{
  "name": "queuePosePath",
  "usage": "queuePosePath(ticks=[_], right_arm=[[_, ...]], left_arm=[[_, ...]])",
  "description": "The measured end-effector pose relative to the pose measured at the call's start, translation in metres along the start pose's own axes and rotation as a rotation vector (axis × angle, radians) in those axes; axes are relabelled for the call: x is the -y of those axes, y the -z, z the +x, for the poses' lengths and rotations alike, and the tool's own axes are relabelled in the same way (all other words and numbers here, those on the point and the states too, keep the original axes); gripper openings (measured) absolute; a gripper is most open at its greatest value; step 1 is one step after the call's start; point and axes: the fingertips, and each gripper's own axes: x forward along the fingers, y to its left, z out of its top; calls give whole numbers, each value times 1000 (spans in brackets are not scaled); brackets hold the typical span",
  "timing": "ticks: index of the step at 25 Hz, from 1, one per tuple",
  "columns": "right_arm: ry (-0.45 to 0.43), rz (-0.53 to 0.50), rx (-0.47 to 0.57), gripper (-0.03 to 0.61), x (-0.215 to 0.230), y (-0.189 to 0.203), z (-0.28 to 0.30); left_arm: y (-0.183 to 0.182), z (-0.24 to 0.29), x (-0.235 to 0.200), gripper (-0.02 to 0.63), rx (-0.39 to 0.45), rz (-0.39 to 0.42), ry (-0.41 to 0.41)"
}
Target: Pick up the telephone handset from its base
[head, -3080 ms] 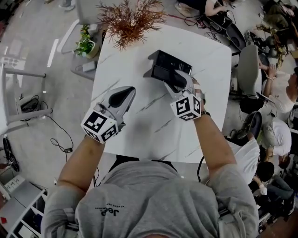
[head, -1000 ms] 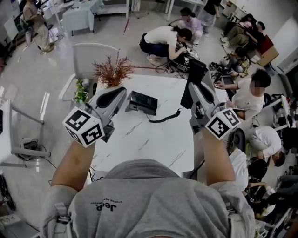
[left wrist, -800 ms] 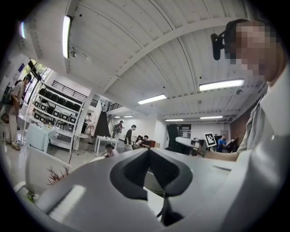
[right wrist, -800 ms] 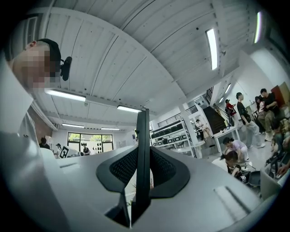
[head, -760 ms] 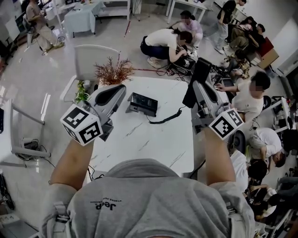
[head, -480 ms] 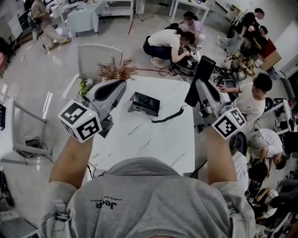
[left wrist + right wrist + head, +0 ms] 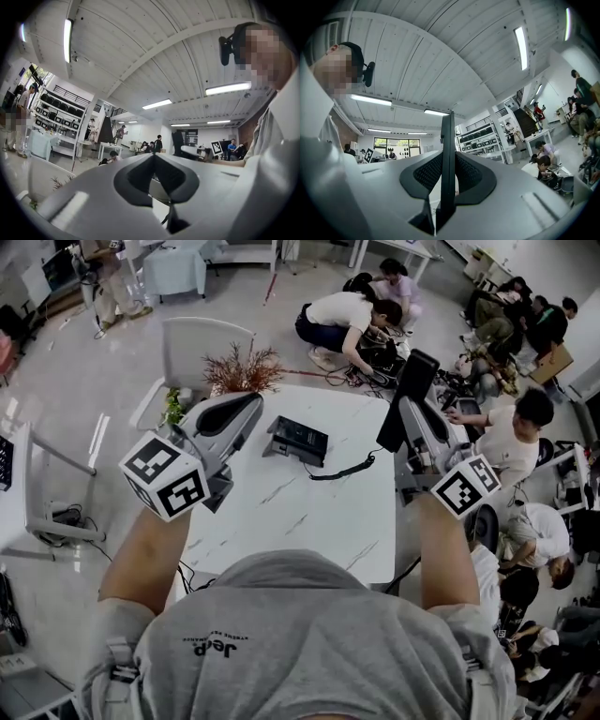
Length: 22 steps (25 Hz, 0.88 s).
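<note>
1. The white rectangular tabletop carries thin grey marble veins.
2. The flat black telephone handset, the boxy black telephone base and the curly black cord match in colour.
3. The grey plastic left gripper and grey plastic right gripper bear black-and-white square markers.
4. The dried plant is rust-brown.

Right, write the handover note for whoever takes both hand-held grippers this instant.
Left hand-held gripper: jaws together, nothing in them, raised above the table's left side.
Right hand-held gripper: jaws shut on the handset, held upright in the air past the table's right edge.
Base: on the table's far part, cradle empty. The cord runs from it across the table towards the handset.
Done: handset is off the base.
Left: nothing for the pick-up itself. Hold the grip and mind the cord if you lift further.
</note>
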Motion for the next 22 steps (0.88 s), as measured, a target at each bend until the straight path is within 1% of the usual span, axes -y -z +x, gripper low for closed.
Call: queuePosePath(ticks=[8, 22], right_arm=[[-2, 7, -2, 77, 0, 0, 1], [1, -2, -18, 77, -2, 7, -1]], left_arm=[[1, -1, 0, 60, 11, 0, 16], [4, -4, 3, 60, 11, -15, 13]])
